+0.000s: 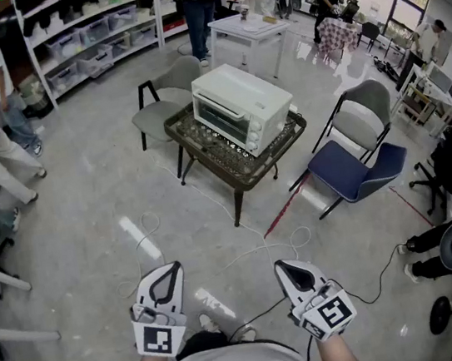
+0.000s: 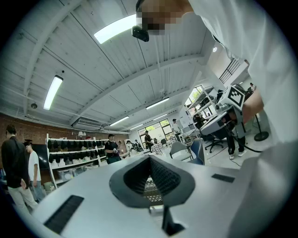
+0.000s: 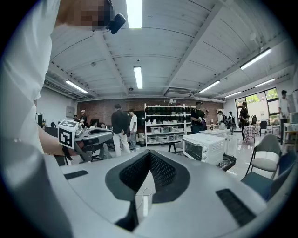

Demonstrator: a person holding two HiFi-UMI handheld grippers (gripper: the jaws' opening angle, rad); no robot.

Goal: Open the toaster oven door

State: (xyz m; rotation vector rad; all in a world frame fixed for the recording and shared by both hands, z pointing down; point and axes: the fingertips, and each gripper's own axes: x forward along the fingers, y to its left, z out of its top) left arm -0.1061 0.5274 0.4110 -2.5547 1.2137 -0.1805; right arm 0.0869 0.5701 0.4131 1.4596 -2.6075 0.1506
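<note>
The white toaster oven point(image 1: 242, 106) stands on a low dark table point(image 1: 236, 165) in the middle of the room, its glass door closed and facing left-front. It also shows small at the right of the right gripper view as the toaster oven point(image 3: 205, 148). Both grippers are held low near my body, far short of the table. My left gripper point(image 1: 172, 269) is shut with nothing in it, and the left gripper point(image 2: 150, 158) shows its jaws meeting at the tip. My right gripper point(image 1: 283, 266) is likewise shut and empty, its tip pointing toward the room in the right gripper point(image 3: 149, 153) view.
A grey chair point(image 1: 164, 94) stands behind the table's left and a blue-seated chair point(image 1: 352, 167) to its right. White cables point(image 1: 245, 252) loop over the floor between me and the table. Storage shelves point(image 1: 95, 35), a white table point(image 1: 250, 29) and several people stand around.
</note>
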